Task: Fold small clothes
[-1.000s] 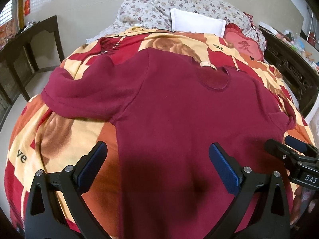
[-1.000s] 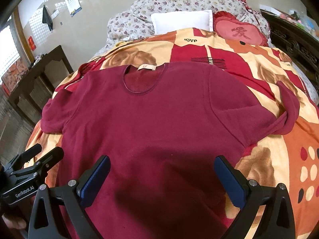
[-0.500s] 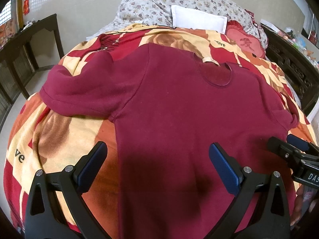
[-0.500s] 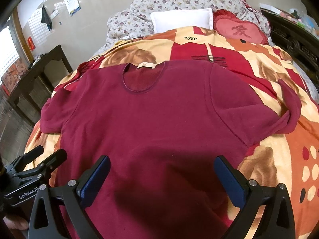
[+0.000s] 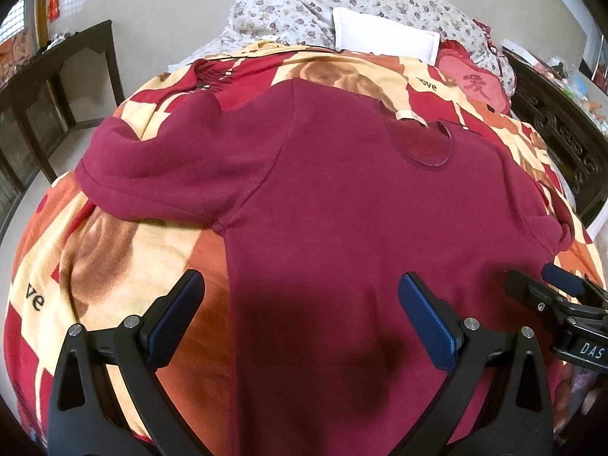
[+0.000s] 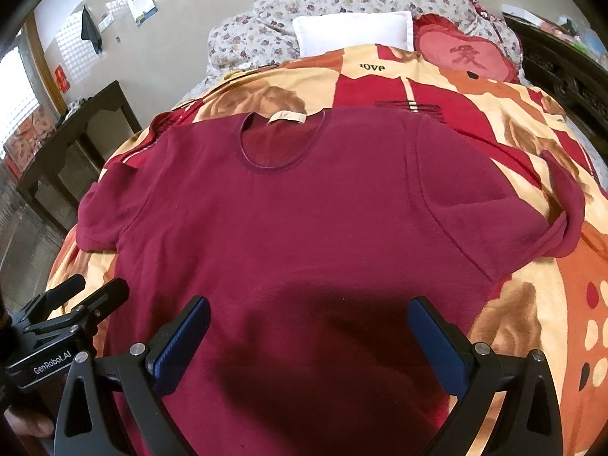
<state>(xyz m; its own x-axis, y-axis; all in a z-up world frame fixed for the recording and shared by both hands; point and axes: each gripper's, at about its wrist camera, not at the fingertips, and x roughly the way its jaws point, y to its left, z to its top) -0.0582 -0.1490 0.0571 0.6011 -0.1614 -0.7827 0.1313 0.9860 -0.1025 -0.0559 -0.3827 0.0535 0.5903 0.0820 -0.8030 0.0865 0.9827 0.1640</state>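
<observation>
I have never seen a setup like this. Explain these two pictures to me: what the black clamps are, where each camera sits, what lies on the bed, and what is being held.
No robot here: a person carries two hand-held grippers, each with a camera looking out along its two blue-padded fingers. One picture comes from the left gripper, the other from the right gripper; each also glimpses its partner at the picture's edge. Both stand open and hold nothing. A dark red shirt lies spread flat, neck away from the cameras, on a patterned blanket covering the bed. A white pillow sits at the far end.
</observation>
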